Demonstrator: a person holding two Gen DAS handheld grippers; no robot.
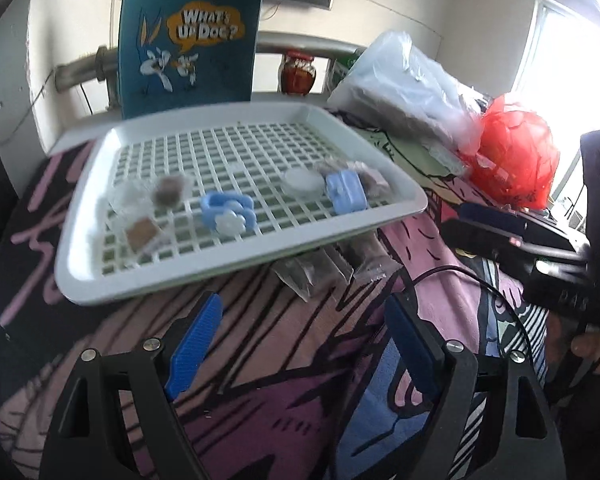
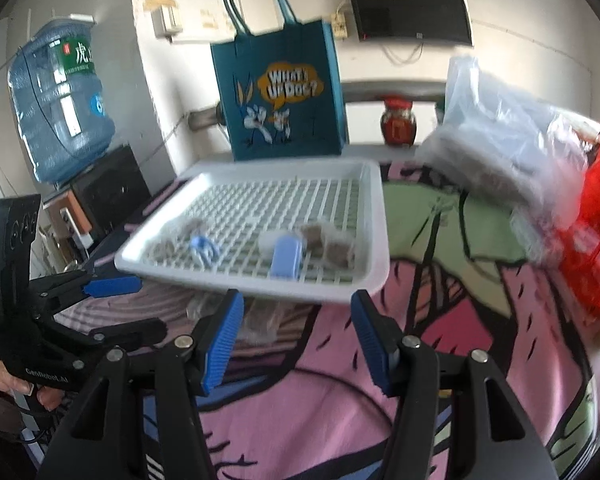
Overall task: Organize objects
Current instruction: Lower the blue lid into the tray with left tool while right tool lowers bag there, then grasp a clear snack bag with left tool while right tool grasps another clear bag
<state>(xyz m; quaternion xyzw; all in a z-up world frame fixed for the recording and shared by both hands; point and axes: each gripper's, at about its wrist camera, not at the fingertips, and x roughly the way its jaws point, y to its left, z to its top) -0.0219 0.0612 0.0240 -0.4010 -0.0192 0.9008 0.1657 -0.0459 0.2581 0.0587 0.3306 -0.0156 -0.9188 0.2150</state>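
The white tray (image 1: 236, 288) is sitting on the patterned blanket (image 1: 308, 344), carrying sorted small items: a blue clip (image 1: 226, 212), a blue case (image 1: 346, 192), a round white lid (image 1: 302, 182) and a few brownish packets (image 1: 170, 192). They are lying in loose groups along the tray's near side, likely gathered there as the collecting spot. A few clear packets (image 1: 312, 272) are lying on the blanket just beside the tray's near edge, seemingly waiting their turn; motion blur is making their contents hard to tell. A blue tote bag (image 1: 188, 36) is standing behind the tray, with a red bag (image 1: 512, 160) and a clear plastic bag (image 1: 412, 84) off to one side.

The left gripper (image 1: 304, 340) is pointing down toward the blanket just short of the tray, jaws standing wide apart with nothing between them. The right gripper (image 2: 296, 344) is hovering over the blanket near the tray's front edge, angled downward, jaws parted and empty too. A hand (image 2: 4, 380) is gripping the left tool's handle.
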